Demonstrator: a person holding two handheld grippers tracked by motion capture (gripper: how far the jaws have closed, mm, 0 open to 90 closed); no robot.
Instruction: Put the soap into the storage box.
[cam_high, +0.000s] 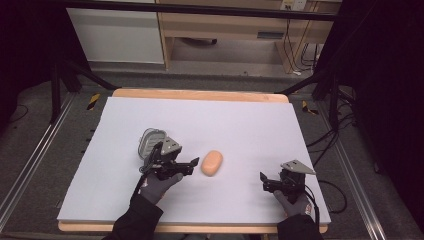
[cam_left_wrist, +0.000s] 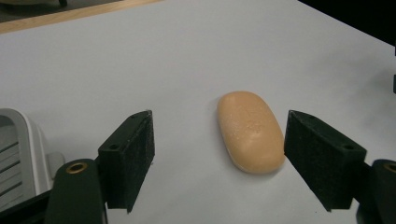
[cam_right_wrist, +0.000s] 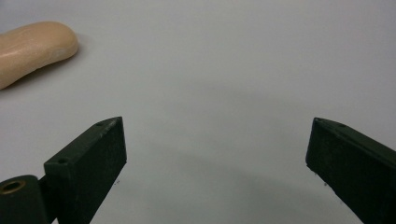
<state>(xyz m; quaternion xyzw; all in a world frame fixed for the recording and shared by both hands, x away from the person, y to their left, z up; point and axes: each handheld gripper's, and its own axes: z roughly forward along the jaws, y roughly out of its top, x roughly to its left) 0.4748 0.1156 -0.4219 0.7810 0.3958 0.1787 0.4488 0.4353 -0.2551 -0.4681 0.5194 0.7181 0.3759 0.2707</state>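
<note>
Two hand-held grippers over a white bench, an oval peach-coloured bar of soap lying between them.

Black foam-padded fingers of the left gripper spread wide, empty, tips just short of the soap's near end, soap framed in the gap in the left gripper view. Fingers of the right gripper likewise wide apart, holding nothing, bare white surface between them, soap well off toward the upper left of the right gripper view. Soap flat on the white bench, near its middle, closer to the left gripper. Pale grey ridged plastic soap dish just behind the left gripper. Gloved hands and dark sleeves entering from the near edge. Wooden rim around the bench top.
</note>
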